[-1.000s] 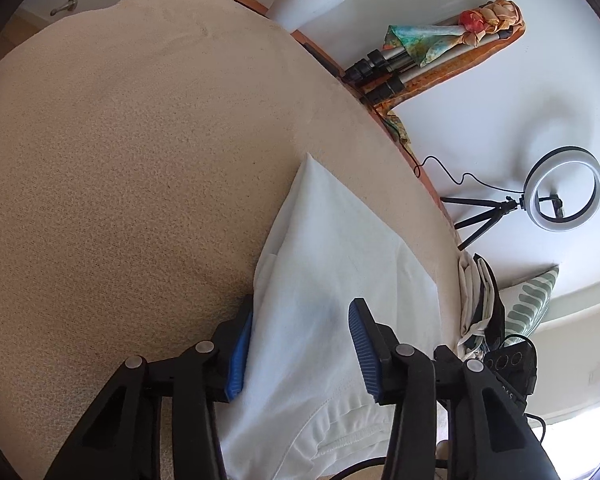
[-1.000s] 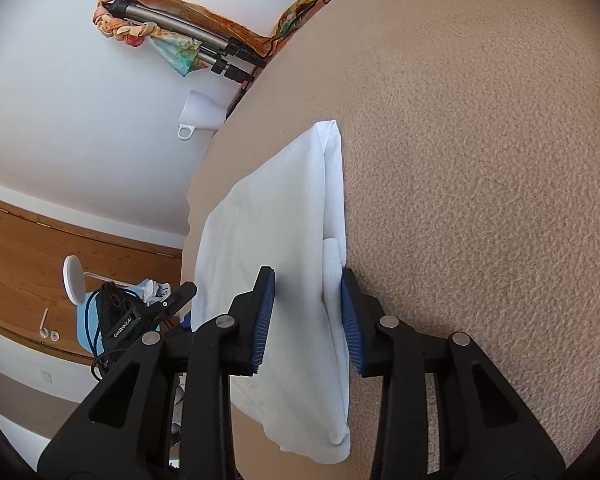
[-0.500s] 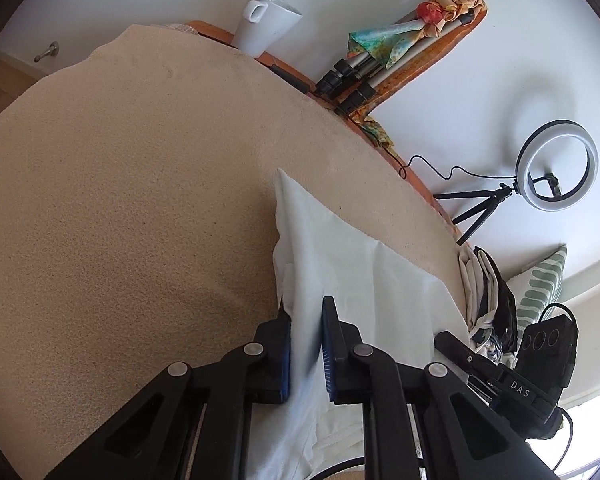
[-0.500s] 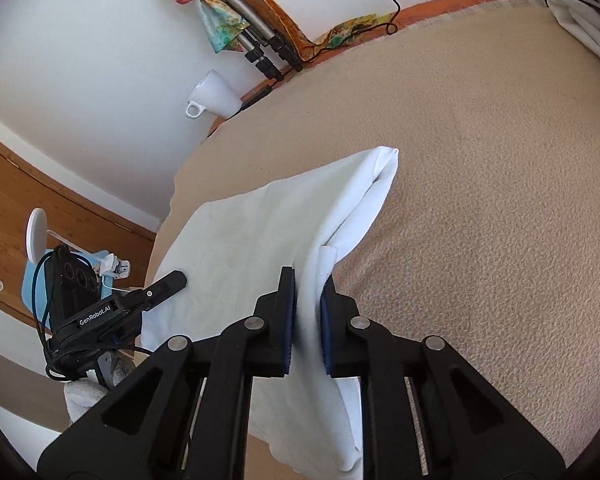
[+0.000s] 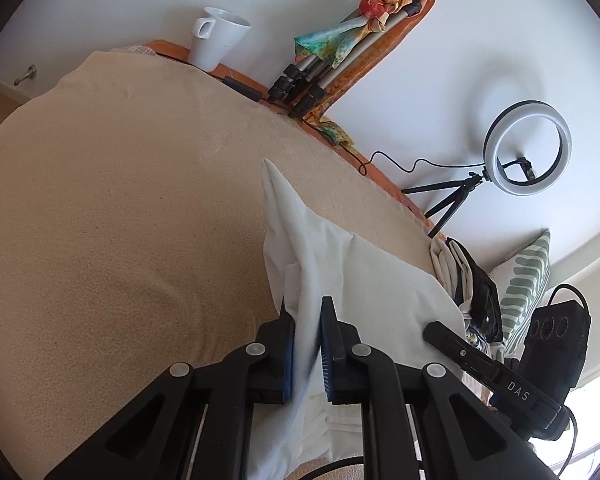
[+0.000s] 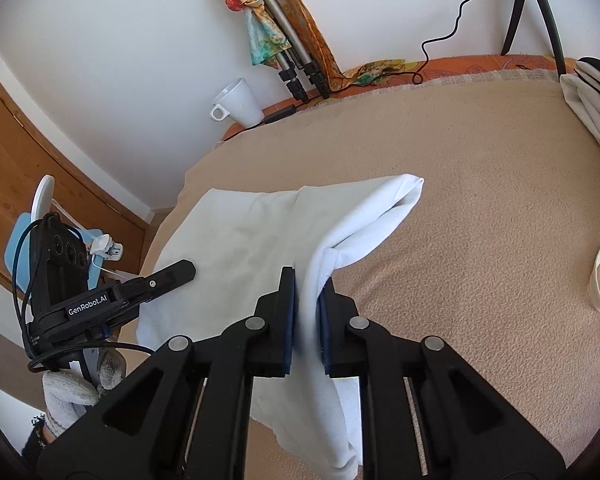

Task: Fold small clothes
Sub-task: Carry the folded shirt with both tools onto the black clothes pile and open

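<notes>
A white garment (image 5: 380, 280) lies on a beige blanket (image 5: 120, 200). Its near edge is lifted into a ridge. In the left wrist view my left gripper (image 5: 306, 328) is shut on a fold of this white cloth, which hangs down between the blue pads. In the right wrist view my right gripper (image 6: 306, 300) is shut on another raised fold of the garment (image 6: 252, 232); from there a doubled flap runs out to a corner at the right. Each view shows the other gripper's finger (image 6: 176, 274) resting over the cloth. A gloved hand (image 6: 72, 392) holds the left tool.
A white mug (image 5: 216, 38) and a bundle of tripod legs wrapped in coloured cloth (image 5: 340, 52) stand along the far wall. A ring light (image 5: 526, 146) on a small tripod, a pile of bags (image 5: 460, 268) and a striped pillow (image 5: 524, 280) sit to the right.
Both grippers have gone from open around the garment's edge to shut on it. Both have risen, pulling the cloth up off the blanket into folds.
</notes>
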`<state>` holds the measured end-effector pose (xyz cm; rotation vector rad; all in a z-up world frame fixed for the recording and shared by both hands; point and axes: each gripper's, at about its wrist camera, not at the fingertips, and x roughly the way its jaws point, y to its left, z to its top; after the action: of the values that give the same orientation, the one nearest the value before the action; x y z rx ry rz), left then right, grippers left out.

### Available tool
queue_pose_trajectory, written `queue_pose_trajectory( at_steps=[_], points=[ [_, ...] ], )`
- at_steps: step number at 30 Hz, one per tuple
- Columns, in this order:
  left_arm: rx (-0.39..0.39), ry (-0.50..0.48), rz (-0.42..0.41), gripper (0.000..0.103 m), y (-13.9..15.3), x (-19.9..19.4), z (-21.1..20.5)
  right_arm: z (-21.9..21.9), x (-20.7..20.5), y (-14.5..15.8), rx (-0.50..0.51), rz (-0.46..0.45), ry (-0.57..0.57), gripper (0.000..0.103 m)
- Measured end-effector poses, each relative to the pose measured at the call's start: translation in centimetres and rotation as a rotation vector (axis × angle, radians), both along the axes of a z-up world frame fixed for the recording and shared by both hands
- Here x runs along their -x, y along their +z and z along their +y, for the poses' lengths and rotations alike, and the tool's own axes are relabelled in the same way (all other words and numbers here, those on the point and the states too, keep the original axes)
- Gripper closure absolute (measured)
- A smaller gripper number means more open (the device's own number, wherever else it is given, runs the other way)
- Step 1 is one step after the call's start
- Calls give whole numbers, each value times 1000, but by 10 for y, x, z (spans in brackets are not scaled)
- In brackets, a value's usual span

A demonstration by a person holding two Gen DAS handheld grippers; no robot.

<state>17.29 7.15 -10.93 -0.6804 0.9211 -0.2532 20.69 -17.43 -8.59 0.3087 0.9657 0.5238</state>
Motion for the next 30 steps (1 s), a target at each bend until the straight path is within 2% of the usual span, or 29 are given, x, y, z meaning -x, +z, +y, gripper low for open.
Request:
queue_pose_trajectory(
  at_steps=[11,22,30],
  points=[
    [24,-79,-56,95,24,-12,-56,-55,19,27,18,-66,-78,91],
    [23,-222,-125,95,53,-32,-144,-142,38,53,27,-111,-204,91],
    [49,-288,-165,95,79,-54,-212,-201,40,89,54,-181,-261,91]
  ],
)
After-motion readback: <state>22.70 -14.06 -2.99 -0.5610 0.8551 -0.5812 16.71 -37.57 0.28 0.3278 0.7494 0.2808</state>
